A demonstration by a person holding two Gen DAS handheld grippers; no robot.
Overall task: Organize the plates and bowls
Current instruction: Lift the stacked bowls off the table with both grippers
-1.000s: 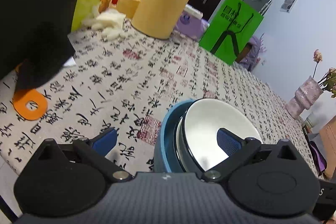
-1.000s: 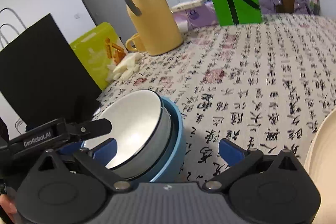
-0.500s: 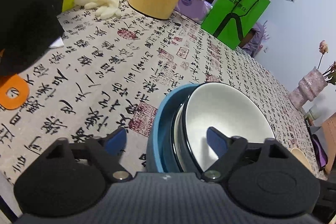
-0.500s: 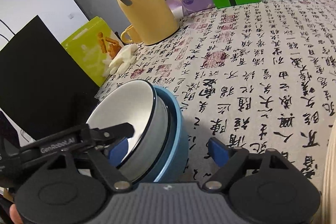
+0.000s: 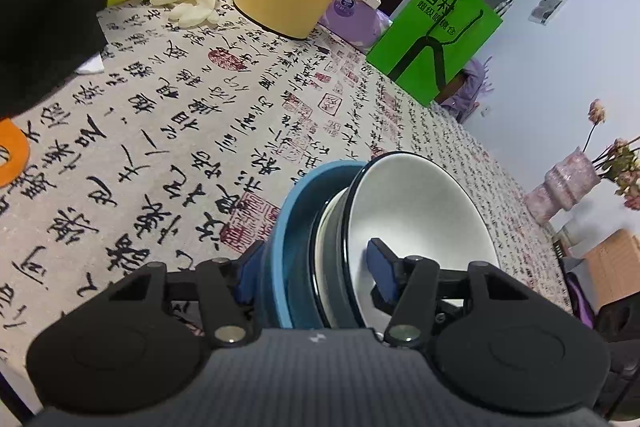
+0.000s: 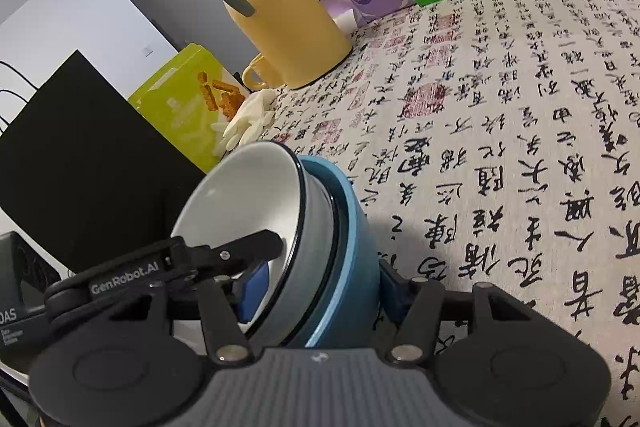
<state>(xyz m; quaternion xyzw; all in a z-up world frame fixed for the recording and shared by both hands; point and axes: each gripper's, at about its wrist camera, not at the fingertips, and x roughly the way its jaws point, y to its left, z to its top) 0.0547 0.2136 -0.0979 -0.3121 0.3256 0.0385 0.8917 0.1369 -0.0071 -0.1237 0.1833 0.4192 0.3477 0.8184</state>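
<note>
We see a stack of nested bowls on a table covered in a cloth printed with black calligraphy. A white bowl sits inside a grey one, which sits inside a blue bowl.

The left gripper straddles the stack's rim at six o'clock: one blue pad inside the white bowl, the other outside the blue wall. Its fingers are at middling width and closing; we cannot tell whether the pads press yet.

The right gripper straddles the rim from the opposite side, likewise half-wide and closing.

At twelve o'clock beyond the bowls stands a yellow jug; toward one o'clock, a green bag.
</note>
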